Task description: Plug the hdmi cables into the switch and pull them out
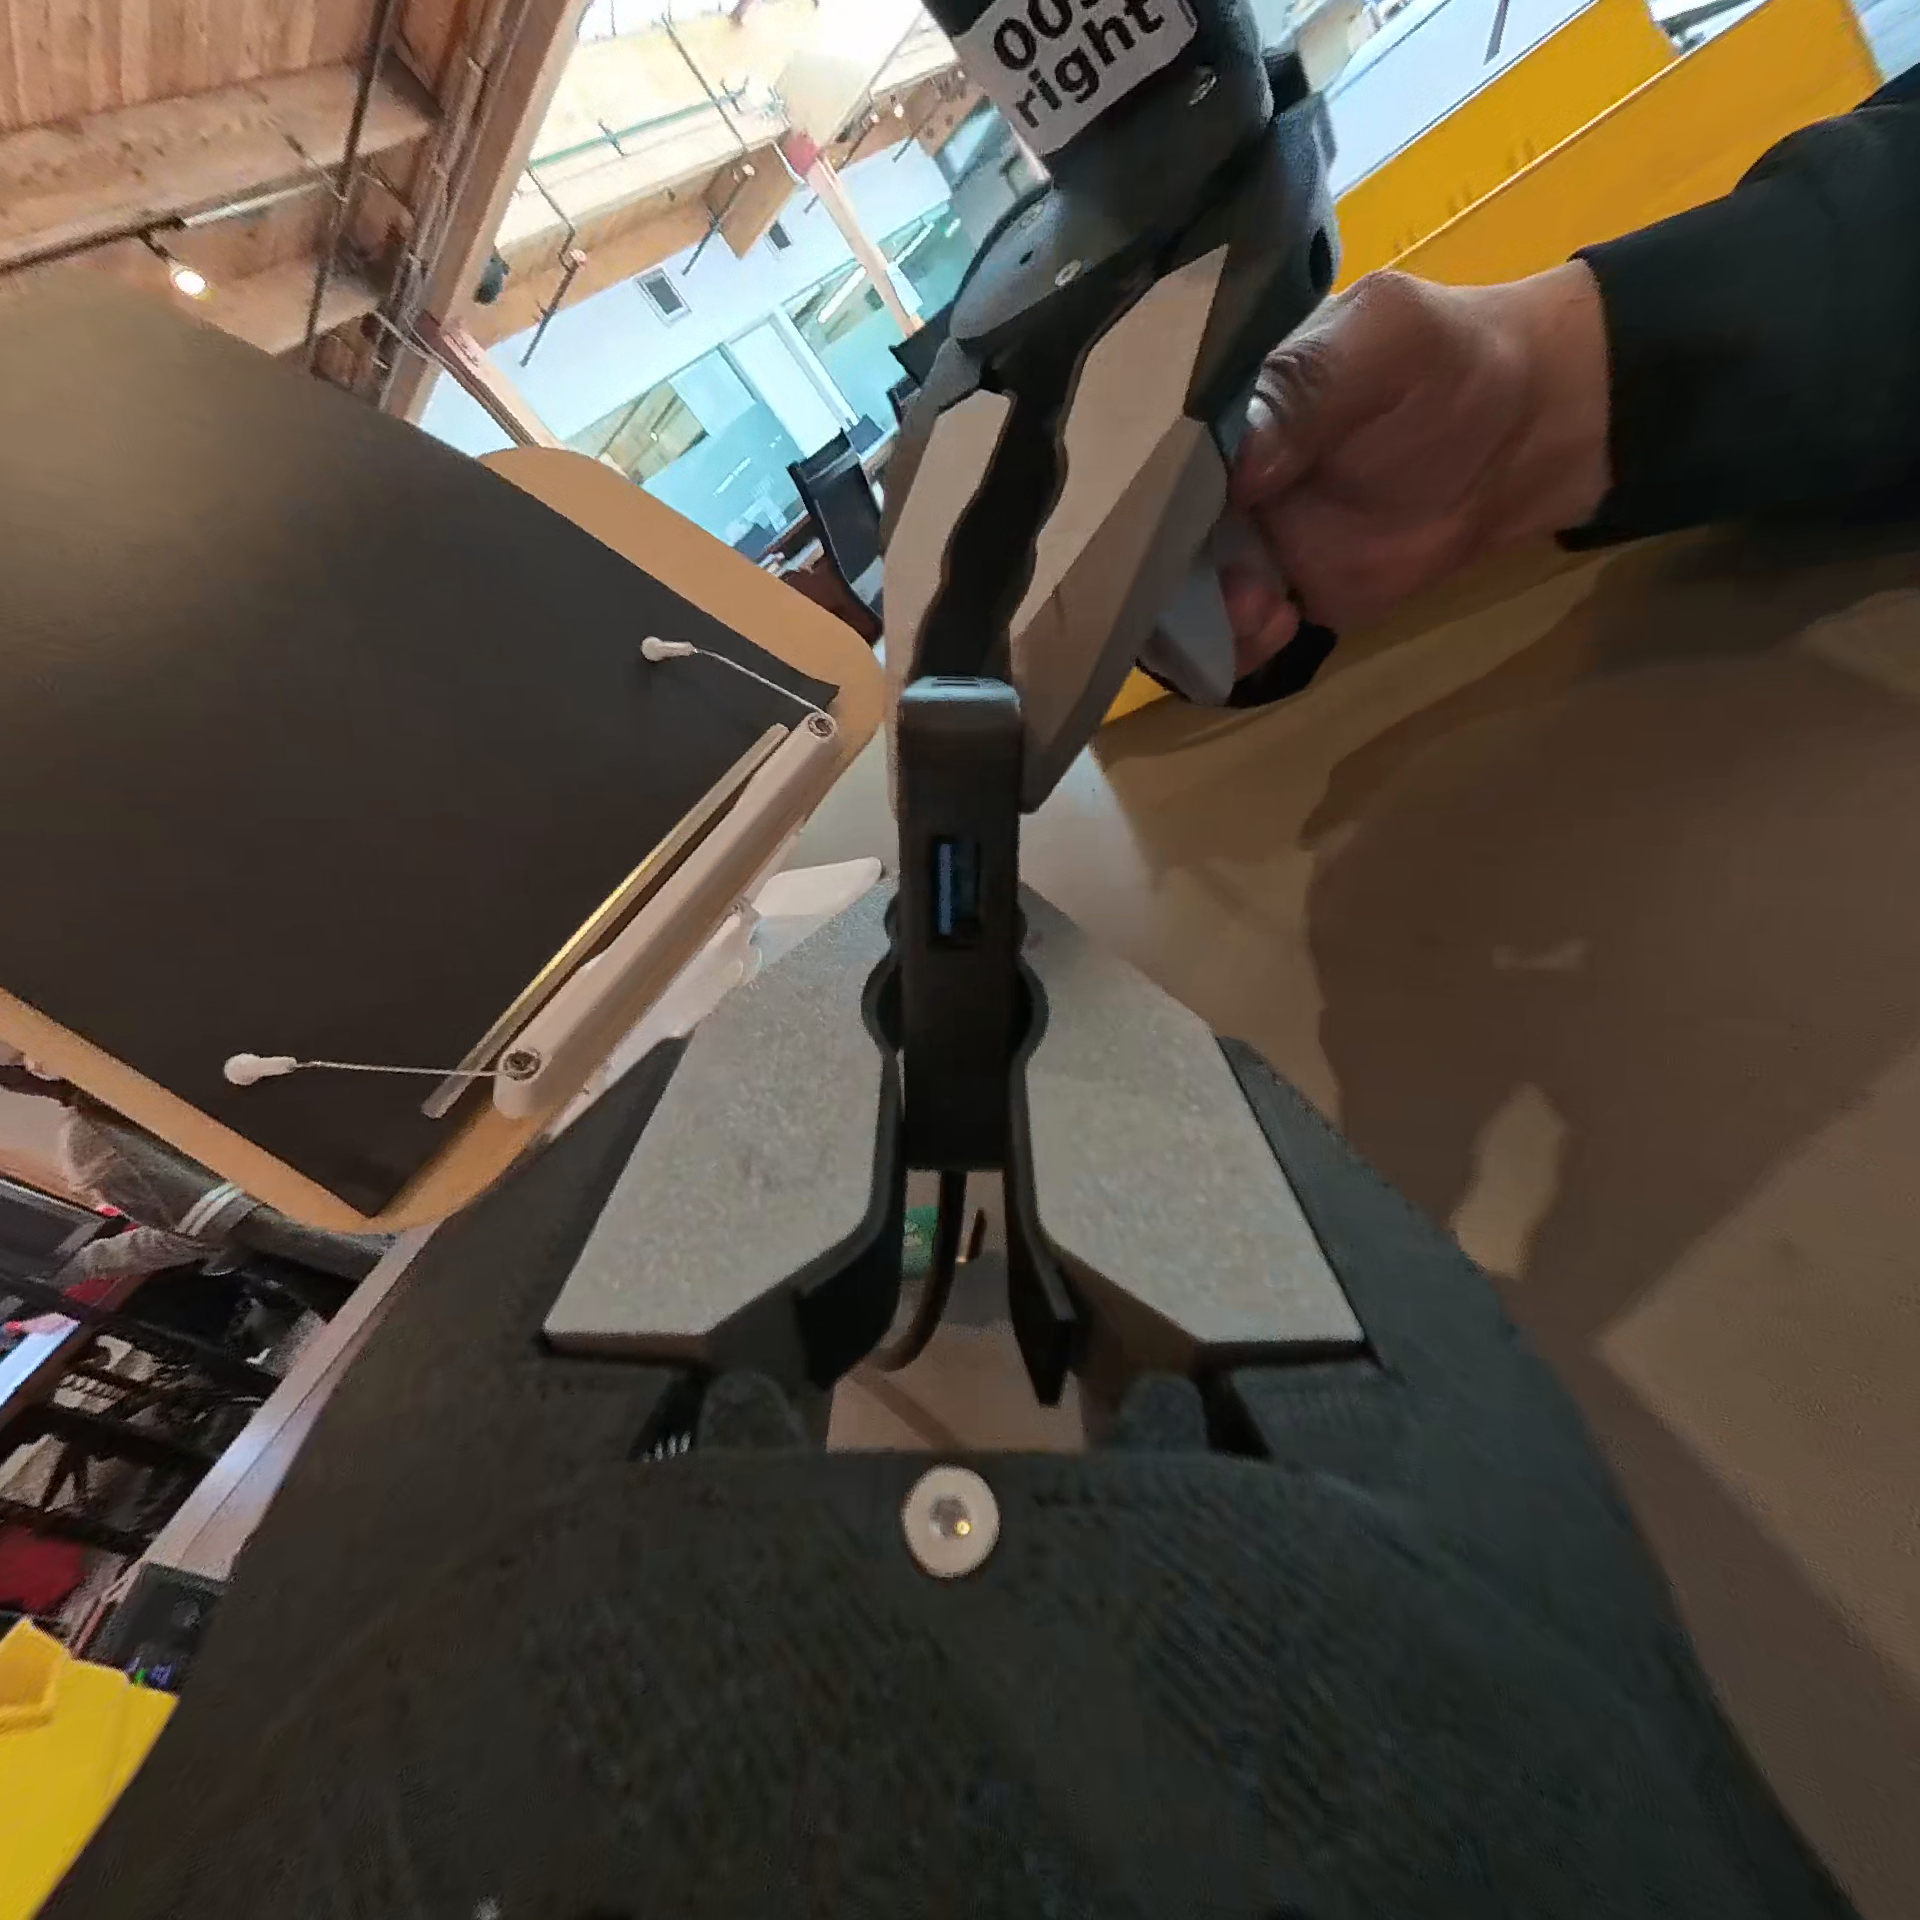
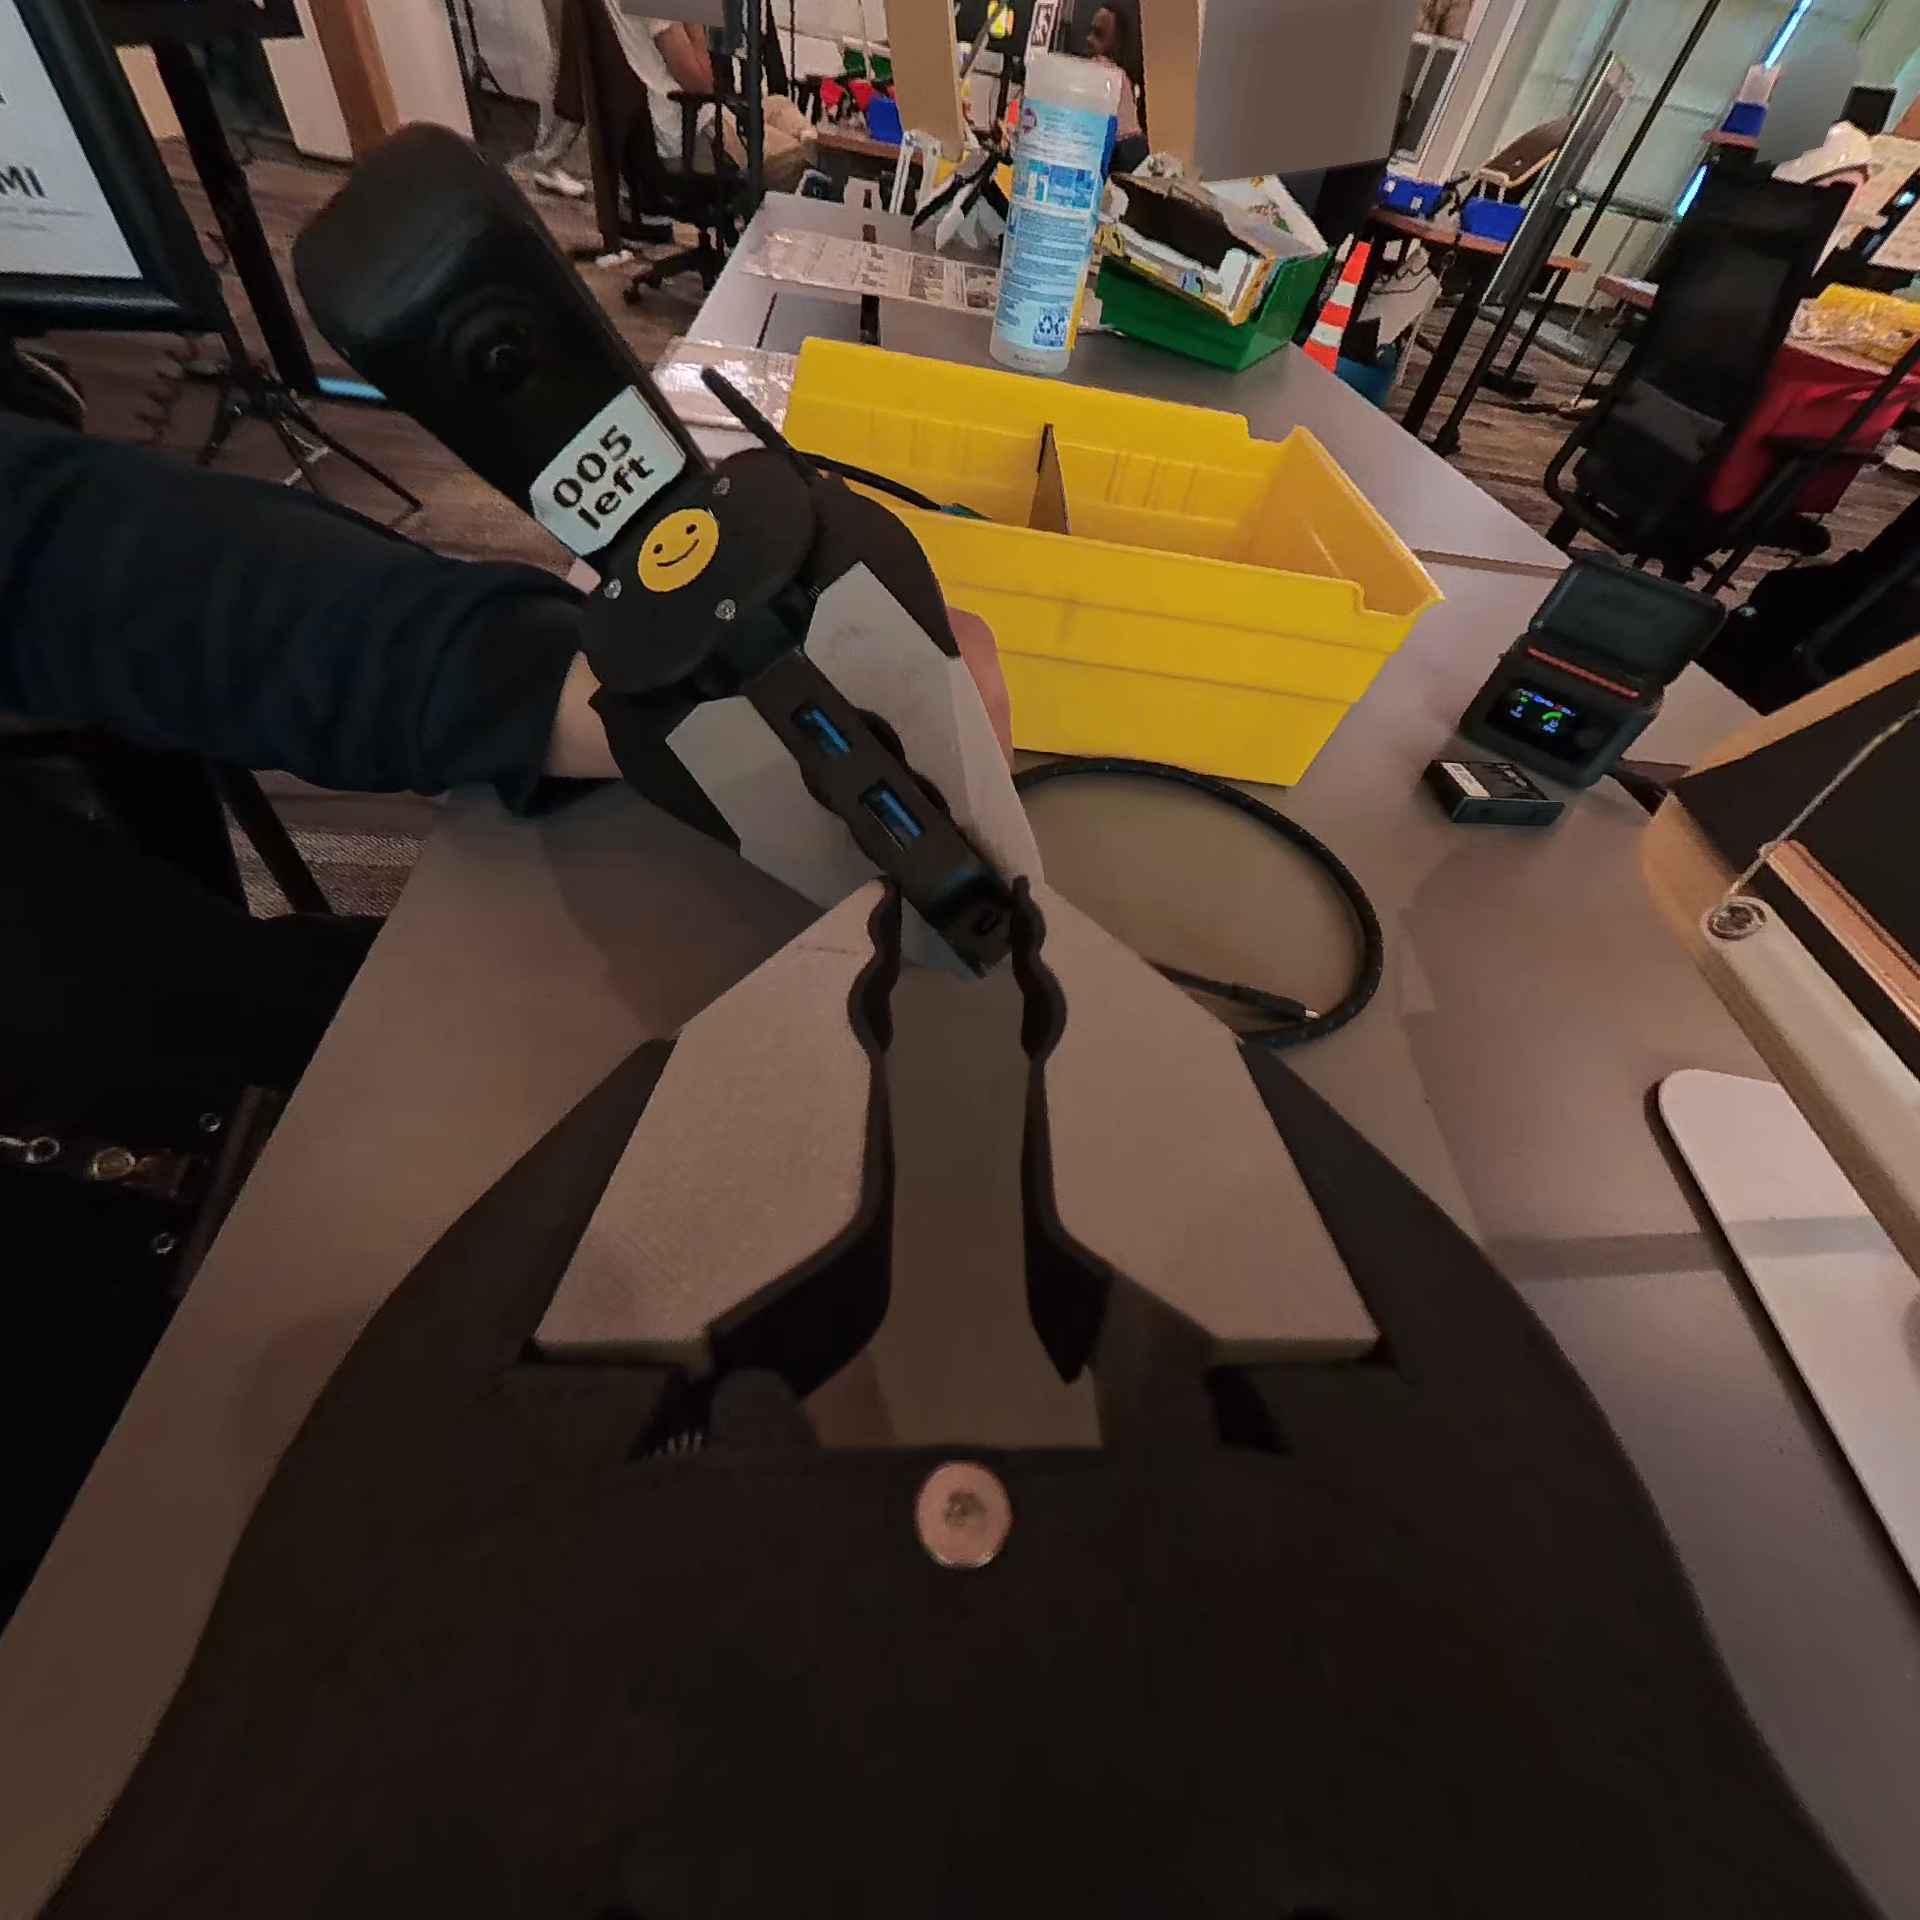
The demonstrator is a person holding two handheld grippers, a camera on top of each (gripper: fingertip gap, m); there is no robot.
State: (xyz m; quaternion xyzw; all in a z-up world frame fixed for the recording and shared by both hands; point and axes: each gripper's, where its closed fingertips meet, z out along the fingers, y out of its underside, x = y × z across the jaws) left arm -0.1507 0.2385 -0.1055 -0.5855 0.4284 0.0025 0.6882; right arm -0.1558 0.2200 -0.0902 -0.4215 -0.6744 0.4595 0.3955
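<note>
The left gripper (image 1: 958,935) is seen closed on the black switch (image 1: 956,935), a slim hub gripped along its long sides, with a blue port facing the left wrist camera and its far end sticking out past the fingertips. In the right wrist view the same left gripper (image 2: 966,914) reaches in from ten o'clock, held by a person's hand in a dark sleeve (image 2: 260,644); two blue ports are shown on the switch (image 2: 894,821) and a small socket on its end face. The right gripper (image 2: 956,914) is parted by a narrow gap, nothing is held in it, and its fingertips are placed on either side of the switch's end; whether they touch it cannot be told. In the left wrist view the right gripper (image 1: 971,675) comes down from twelve o'clock, gripped by a hand (image 1: 1423,457) at two o'clock. On the grey surface (image 2: 1558,935) a black braided cable (image 2: 1340,883) lies coiled at one o'clock beyond the grippers, its plug end free. Behind it a yellow bin (image 2: 1143,623) stands at twelve o'clock, with a small black device with a lit screen (image 2: 1579,686) at two o'clock and a white bottle (image 2: 1049,208) farther back
</note>
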